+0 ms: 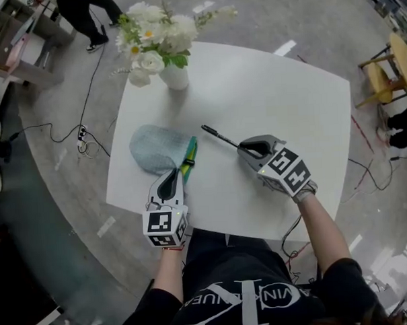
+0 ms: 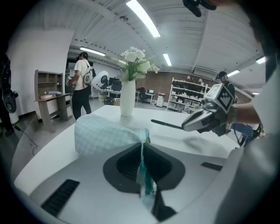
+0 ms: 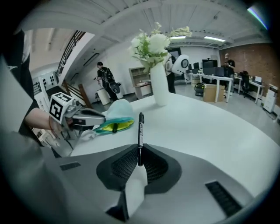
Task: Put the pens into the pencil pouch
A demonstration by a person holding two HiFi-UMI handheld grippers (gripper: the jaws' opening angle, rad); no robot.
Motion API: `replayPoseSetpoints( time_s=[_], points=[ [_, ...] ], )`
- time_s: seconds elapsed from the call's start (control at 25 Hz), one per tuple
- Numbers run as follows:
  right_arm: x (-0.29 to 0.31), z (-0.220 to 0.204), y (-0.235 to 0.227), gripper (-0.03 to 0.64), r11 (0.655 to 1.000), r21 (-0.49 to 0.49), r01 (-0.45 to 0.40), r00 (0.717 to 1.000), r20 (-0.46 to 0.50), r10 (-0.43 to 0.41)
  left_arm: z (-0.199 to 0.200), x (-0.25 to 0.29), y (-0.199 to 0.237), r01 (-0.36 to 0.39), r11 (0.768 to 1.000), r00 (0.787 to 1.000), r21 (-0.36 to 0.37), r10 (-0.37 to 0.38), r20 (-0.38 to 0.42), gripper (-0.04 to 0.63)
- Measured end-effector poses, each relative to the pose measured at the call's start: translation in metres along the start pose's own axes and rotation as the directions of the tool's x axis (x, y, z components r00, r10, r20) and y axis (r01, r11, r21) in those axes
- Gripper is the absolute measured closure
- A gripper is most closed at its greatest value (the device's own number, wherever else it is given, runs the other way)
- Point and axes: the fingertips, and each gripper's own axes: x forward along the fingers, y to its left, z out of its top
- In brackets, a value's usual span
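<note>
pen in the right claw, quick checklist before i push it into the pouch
1. Pen gripped by right claw: ok, jaws shut on its rear end.
2. Pouch held by left claw: ok, jaws pinch its teal edge.
3. Pouch mouth open: ok, the lining shows in the right gripper view.
4. Pen aimed at the pouch mouth: not ok, in that view the mouth lies left of the pen's tip.
5. Room left inside the pouch: cannot tell.

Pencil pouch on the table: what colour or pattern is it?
The pouch is a pale mint check; clearest in the left gripper view.
</note>
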Motion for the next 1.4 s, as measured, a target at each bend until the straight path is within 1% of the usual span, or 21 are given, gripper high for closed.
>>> replayPoseSetpoints(
  time_s=[0.12,0.32,0.68,1.04,1.2,1.4],
  points=[
    [0.002,-0.007,0.026,0.569,0.998,-0.020,-0.065,0.998,-0.016,0.065,0.004,0.001,0.001,-0.011,1.000,1.000,-0.012,0.011,0.016,0.575],
    [0.008,-0.019,0.049,0.569,0.990,-0.069,-0.123,0.990,-0.078,0.117,0.011,-0.002,-0.002,-0.011,1.000,0.999,-0.023,0.012,0.040,0.577],
    [0.026,-0.020,0.065,0.569,0.984,-0.106,-0.145,0.980,-0.153,0.128,0.012,-0.010,-0.005,0.009,0.999,0.998,-0.035,-0.007,0.062,0.578],
    [0.049,-0.001,0.081,0.569,0.982,-0.098,-0.163,0.978,-0.145,0.148,0.010,-0.014,-0.016,0.044,0.998,0.997,-0.037,-0.041,0.068,0.580],
    [0.060,0.011,0.087,0.569,0.981,-0.081,-0.177,0.978,-0.126,0.166,0.009,-0.012,-0.023,0.075,0.997,0.995,-0.027,-0.073,0.071,0.580],
    [0.071,0.025,0.091,0.568,0.983,-0.063,-0.172,0.981,-0.105,0.165,0.010,-0.014,-0.031,0.108,0.994,0.991,-0.017,-0.106,0.076,0.581]
  ],
)
